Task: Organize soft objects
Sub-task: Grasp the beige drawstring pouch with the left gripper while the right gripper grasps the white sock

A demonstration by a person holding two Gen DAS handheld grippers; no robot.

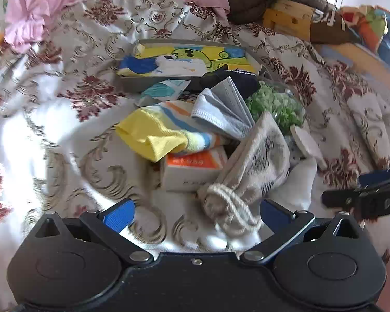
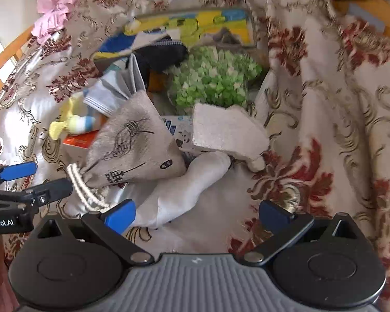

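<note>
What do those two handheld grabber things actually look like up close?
Both are black, with two round discs at the base and angled link bars fastened by silver rivets. Each ends in a pair of bright blue ribbed fingertips. The left tool has a smooth dark body; the right tool has a grey ridged body. White lettering shows on their sides. No cables or sleeves show.

so it's a bed with a cream floral bedspread [image 1: 72, 83], all rumpled; a grey tray [image 1: 132, 84], an orange-and-white box [image 1: 192, 174], a white cloth [image 2: 184, 189] and a pink garment [image 1: 39, 7] sit right on it
</note>
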